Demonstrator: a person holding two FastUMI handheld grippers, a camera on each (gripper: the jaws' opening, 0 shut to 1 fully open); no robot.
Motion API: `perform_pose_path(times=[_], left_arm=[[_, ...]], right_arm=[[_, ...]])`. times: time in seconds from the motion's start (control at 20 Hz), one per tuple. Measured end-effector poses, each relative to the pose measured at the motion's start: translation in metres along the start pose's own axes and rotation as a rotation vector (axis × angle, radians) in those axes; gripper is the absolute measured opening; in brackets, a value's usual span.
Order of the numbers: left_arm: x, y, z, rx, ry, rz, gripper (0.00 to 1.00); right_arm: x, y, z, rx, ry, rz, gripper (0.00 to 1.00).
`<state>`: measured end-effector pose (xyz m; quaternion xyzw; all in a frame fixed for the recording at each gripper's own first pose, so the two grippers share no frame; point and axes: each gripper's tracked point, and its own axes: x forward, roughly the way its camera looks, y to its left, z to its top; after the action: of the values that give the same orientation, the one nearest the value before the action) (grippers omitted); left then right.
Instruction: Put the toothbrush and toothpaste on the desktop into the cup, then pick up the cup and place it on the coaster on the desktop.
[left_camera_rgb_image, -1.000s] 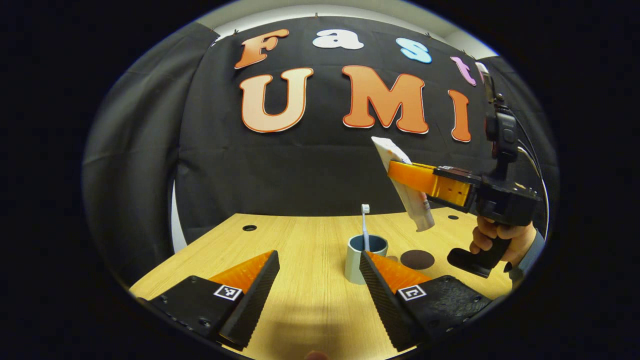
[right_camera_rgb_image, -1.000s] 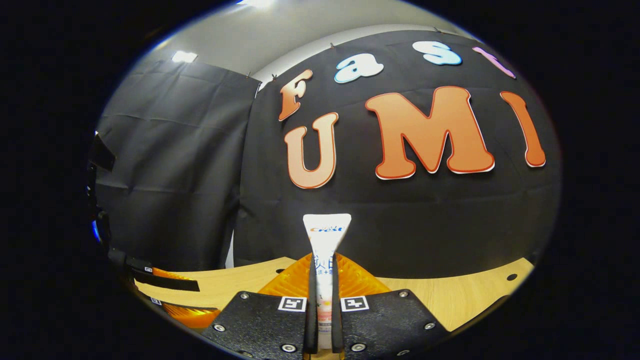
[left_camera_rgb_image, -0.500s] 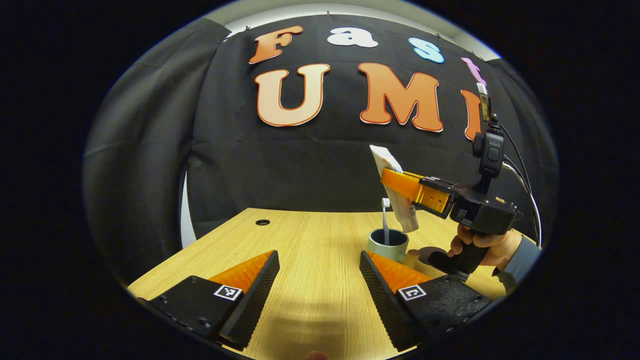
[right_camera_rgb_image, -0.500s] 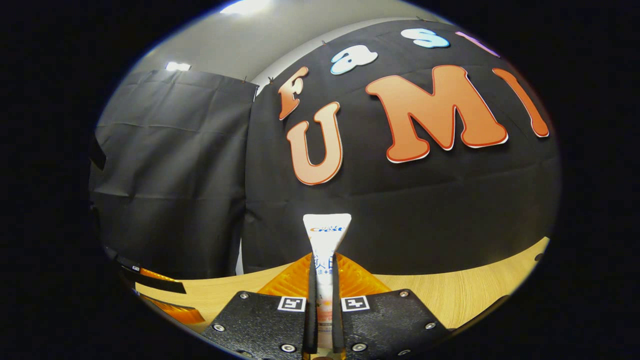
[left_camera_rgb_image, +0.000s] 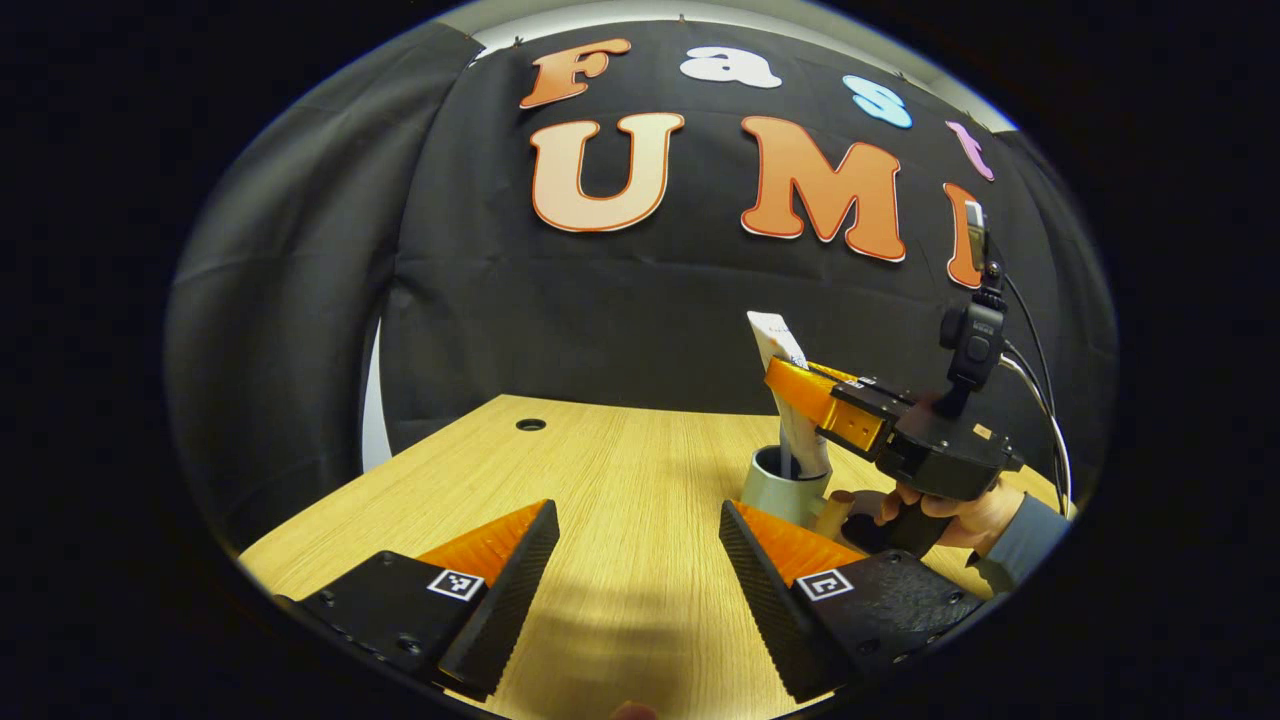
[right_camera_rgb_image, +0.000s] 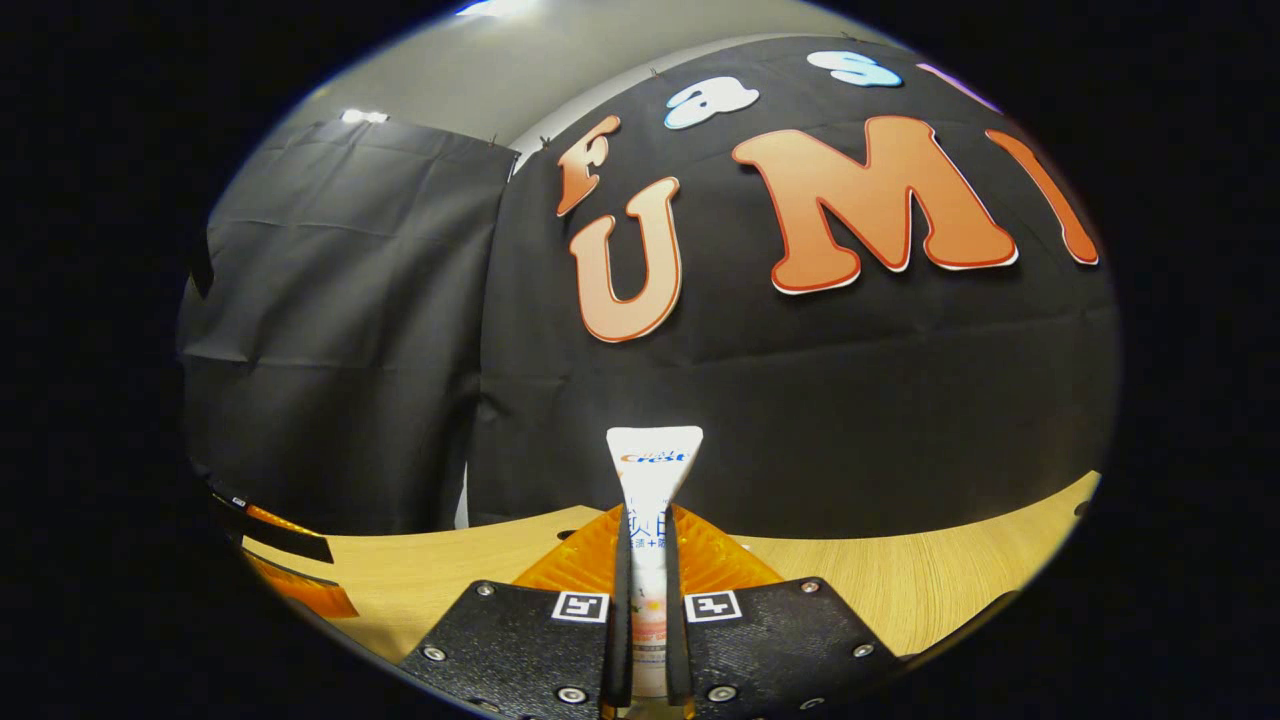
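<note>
The right gripper (left_camera_rgb_image: 800, 385) has come down since a second ago, and the toothpaste (left_camera_rgb_image: 790, 400), then held high above the cup (left_camera_rgb_image: 785, 490), now dips its lower end into it at the desk's (left_camera_rgb_image: 600, 480) far right. The white tube stands nearly upright, clamped between both fingers (right_camera_rgb_image: 640, 610). The left gripper (left_camera_rgb_image: 635, 560) hangs over the near desk, jaws wide apart.

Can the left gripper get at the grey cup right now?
Probably not cleanly. The open left gripper has bare wooden desktop ahead, but the right gripper holds the white toothpaste tube into the grey cup, crowding its top and right side.
</note>
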<state>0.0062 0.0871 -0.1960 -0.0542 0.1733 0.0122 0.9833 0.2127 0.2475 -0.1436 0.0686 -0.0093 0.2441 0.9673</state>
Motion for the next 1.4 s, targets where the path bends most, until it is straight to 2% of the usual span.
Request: perform_pose_path(times=[0.2, 0.25, 0.35, 0.7, 0.8, 0.85, 0.9, 0.95, 1.05, 1.15, 1.3, 1.4], left_arm=[[0.006, -0.003, -0.009, -0.026, 0.027, -0.003, 0.98], [0.007, -0.004, -0.011, -0.031, 0.036, -0.002, 0.98], [0.01, -0.009, -0.015, -0.04, 0.049, -0.008, 0.98], [0.018, -0.043, -0.022, -0.07, 0.098, -0.069, 0.98], [0.021, -0.055, -0.02, -0.085, 0.113, -0.091, 0.97], [0.022, -0.062, -0.016, -0.089, 0.119, -0.1, 0.98], [0.026, -0.066, -0.016, -0.087, 0.125, -0.102, 0.97], [0.027, -0.07, -0.013, -0.081, 0.134, -0.106, 0.98], [0.031, -0.084, -0.007, -0.071, 0.152, -0.128, 0.97], [0.038, -0.098, 0.0, -0.053, 0.178, -0.154, 0.98], [0.046, -0.12, 0.009, -0.034, 0.229, -0.187, 0.97], [0.053, -0.13, 0.013, 0.003, 0.27, -0.179, 0.98]], right_arm=[[-0.005, 0.007, -0.014, -0.023, 0.051, 0.033, 0.21], [-0.007, 0.008, -0.015, -0.038, 0.056, 0.035, 0.26], [-0.011, 0.009, -0.007, -0.049, 0.049, 0.04, 0.3], [-0.048, -0.01, 0.025, -0.05, 0.027, 0.006, 0.35], [-0.062, -0.019, 0.036, -0.049, 0.038, -0.018, 0.43], [-0.067, -0.023, 0.042, -0.056, 0.043, -0.032, 0.53], [-0.076, -0.029, 0.048, -0.064, 0.048, -0.046, 0.55], [-0.082, -0.032, 0.057, -0.07, 0.043, -0.054, 0.72], [-0.098, -0.04, 0.077, -0.079, 0.021, -0.074, 0.79], [-0.115, -0.053, 0.096, -0.095, 0.008, -0.121, 0.9], [-0.141, -0.073, 0.122, -0.095, -0.001, -0.192, 0.92], [-0.157, -0.082, 0.14, -0.088, -0.017, -0.218, 0.92]])
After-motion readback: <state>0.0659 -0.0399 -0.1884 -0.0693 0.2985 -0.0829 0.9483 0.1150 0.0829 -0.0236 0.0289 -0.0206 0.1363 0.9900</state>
